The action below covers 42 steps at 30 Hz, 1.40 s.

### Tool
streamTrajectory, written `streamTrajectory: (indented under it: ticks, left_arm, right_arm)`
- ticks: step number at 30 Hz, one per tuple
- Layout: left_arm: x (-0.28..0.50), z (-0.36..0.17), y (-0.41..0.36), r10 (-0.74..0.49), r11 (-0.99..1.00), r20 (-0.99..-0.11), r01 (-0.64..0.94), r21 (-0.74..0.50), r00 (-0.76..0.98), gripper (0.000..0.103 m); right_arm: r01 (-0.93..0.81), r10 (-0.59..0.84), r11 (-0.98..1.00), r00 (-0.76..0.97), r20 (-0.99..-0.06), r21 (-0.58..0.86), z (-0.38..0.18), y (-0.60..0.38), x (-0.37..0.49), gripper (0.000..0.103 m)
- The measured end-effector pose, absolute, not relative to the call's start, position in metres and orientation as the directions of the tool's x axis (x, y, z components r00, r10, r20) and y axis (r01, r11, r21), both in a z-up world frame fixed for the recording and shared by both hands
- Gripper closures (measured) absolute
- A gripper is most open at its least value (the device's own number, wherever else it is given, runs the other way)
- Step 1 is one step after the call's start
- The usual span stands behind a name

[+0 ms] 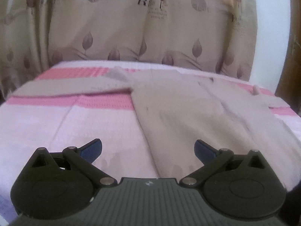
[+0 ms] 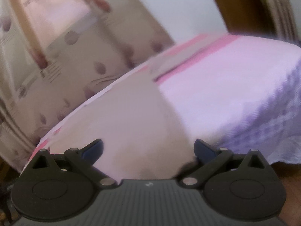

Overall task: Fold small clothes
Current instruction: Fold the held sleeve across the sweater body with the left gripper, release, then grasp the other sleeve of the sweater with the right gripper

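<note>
shirt (image 1: 178,109) flat on pink cloth (image 1: 94,120), sleeve out. left gripper (image 1: 148,150), right gripper (image 2: 148,150): spread wide, grasping nothing.

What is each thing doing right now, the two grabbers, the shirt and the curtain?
Left gripper: open, holding nothing.
Right gripper: open, holding nothing.
Beige garment: spread flat, one sleeve stretched sideways.
Pink cloth: spread under the garment.
Curtain: hanging closed.
</note>
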<state>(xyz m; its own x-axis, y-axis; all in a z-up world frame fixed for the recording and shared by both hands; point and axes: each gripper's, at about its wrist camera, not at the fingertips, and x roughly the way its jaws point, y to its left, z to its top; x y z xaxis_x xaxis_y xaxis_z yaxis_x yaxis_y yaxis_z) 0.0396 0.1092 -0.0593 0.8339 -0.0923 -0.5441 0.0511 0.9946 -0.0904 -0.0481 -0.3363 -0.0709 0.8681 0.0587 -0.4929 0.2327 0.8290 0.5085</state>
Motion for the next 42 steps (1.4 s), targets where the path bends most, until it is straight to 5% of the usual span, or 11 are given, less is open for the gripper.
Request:
streamTrajectory:
  ticks: [10, 21, 24, 26, 28, 34, 37, 42]
  left_arm:
    - [0.011, -0.074, 0.111, -0.173, 0.985, -0.629, 0.117, -0.13, 0.758, 0.006]
    - [-0.01, -0.084, 0.099, -0.22, 0.975, -0.664, 0.142, -0.171, 0.715, 0.01]
    - [-0.008, -0.082, 0.101, -0.222, 0.973, -0.669, 0.119, -0.196, 0.71, 0.023]
    - [-0.008, -0.081, 0.103, -0.237, 0.969, -0.68, 0.121, -0.214, 0.694, 0.065]
    - [-0.007, -0.082, 0.105, -0.295, 0.953, -0.69, 0.153, -0.262, 0.661, 0.082]
    - [-0.005, -0.087, 0.104, -0.3, 0.949, -0.687, 0.135, -0.284, 0.661, 0.076]
    - [-0.011, -0.086, 0.104, -0.28, 0.955, -0.672, 0.128, -0.268, 0.686, 0.093]
    - [-0.029, -0.067, 0.115, -0.134, 0.982, -0.639, 0.014, -0.189, 0.758, 0.094]
  right_arm:
    - [0.186, 0.104, 0.861, 0.847, -0.522, 0.473, -0.089, -0.36, -0.037, 0.003]
    - [0.153, 0.241, 0.783, 0.819, -0.521, 0.603, -0.117, -0.376, -0.047, 0.063]
    - [0.135, 0.247, 0.793, 0.82, -0.516, 0.595, -0.114, -0.376, -0.054, 0.065]
    - [0.126, 0.251, 0.798, 0.82, -0.515, 0.589, -0.113, -0.375, -0.055, 0.065]
    - [0.128, 0.246, 0.801, 0.821, -0.516, 0.585, -0.112, -0.372, -0.054, 0.065]
    - [0.126, 0.268, 0.78, 0.818, -0.509, 0.613, -0.113, -0.373, -0.05, 0.063]
    - [0.111, 0.272, 0.793, 0.815, -0.512, 0.599, -0.111, -0.371, -0.05, 0.064]
    - [0.081, 0.279, 0.819, 0.809, -0.517, 0.568, -0.106, -0.366, -0.052, 0.092]
